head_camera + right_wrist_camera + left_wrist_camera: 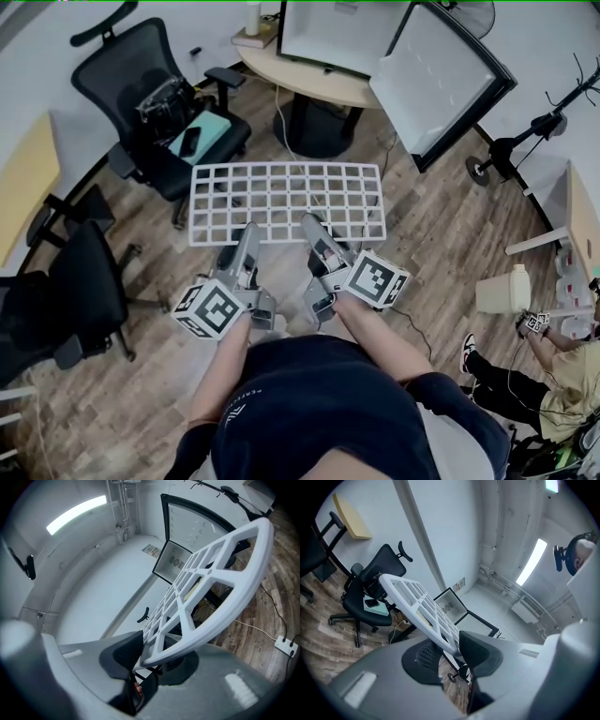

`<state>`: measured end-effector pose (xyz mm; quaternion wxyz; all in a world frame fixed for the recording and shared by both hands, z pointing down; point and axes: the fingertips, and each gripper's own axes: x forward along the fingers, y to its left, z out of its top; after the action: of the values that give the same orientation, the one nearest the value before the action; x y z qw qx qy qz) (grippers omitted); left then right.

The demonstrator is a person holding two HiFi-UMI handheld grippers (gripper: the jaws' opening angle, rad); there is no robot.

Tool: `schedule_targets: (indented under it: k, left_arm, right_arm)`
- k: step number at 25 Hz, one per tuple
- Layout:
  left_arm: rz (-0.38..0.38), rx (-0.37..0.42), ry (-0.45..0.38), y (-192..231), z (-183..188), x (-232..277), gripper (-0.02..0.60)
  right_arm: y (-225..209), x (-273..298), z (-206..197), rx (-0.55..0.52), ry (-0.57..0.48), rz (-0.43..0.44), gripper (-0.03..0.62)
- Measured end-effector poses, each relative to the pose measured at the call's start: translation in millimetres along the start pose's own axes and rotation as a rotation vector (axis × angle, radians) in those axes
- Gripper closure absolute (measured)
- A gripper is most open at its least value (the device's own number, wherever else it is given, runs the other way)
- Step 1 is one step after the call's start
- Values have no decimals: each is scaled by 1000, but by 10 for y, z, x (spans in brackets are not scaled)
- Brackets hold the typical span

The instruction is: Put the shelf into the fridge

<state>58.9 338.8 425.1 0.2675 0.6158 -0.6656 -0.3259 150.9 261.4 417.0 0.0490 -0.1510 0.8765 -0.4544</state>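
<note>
The shelf (286, 202) hangs level, short of the fridge (328, 37); the fridge's door (441, 80) stands open at its right; bare floor (422, 225) lies before the fridge; a chair (155, 94) stands left of it; left gripper (247, 232) and right gripper (314, 227), level and side by side, clamp the shelf's near edge.

Both forearms are extended forward from the torso, the left forearm (221, 367) nearly straight ahead and the right forearm (386, 339) angled inward. The left gripper (248, 231) and right gripper (315, 225) are held side by side, close together and about level, with the marker cubes nearest the body. The jaws of each gripper are seen clamped on the near edge of the shelf (281, 239), one pad above and one below. Neither hand can be made out behind the gripper bodies.
</note>
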Motion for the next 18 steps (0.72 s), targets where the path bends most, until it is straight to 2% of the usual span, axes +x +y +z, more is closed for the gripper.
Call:
schedule_targets:
  k: [4, 8, 14, 18]
  left_arm:
    - [3, -8, -12, 193, 149, 13, 466]
    - [15, -35, 20, 368, 179, 69, 466]
    - [-17, -52, 50, 400, 221, 420, 466]
    - [-9, -31, 75, 523, 306, 733, 466]
  right_arm:
    - [19, 215, -77, -15, 10, -5, 496]
    - [-10, 370, -112, -32, 12, -20, 494]
    - [-192, 515, 114, -64, -12, -58, 490]
    - [-313, 775, 278, -42, -28, -41, 489]
